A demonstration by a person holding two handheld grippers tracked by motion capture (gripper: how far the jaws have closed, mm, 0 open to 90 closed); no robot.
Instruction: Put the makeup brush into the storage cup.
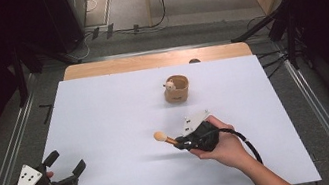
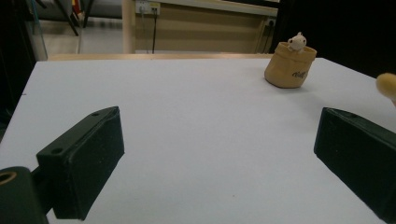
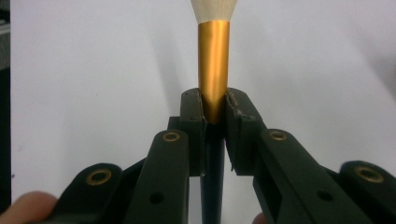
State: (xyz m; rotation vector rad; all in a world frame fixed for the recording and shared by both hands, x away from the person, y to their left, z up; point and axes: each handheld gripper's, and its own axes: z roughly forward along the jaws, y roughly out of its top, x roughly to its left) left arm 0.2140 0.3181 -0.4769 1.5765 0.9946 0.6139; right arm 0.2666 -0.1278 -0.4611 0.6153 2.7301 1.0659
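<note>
A makeup brush (image 1: 164,137) with a pale tuft and a gold collar (image 3: 214,65) is clamped between the jaws of my right gripper (image 1: 181,144), which is shut on it at mid-table, right of centre. The tuft points left, just above the white tabletop. In the left gripper view the tuft (image 2: 386,85) shows at the right edge. A small tan pouch (image 1: 175,89) with a little white figure on its rim stands farther back; it also appears as the tan pouch (image 2: 289,65). My left gripper (image 1: 66,166) rests near the front left corner, jaws wide open and nothing between them.
The white table top (image 1: 106,117) has a wooden strip (image 1: 157,60) along its far edge. Metal rails (image 1: 6,159) run down both sides. Dark stands and cables crowd the floor beyond the table.
</note>
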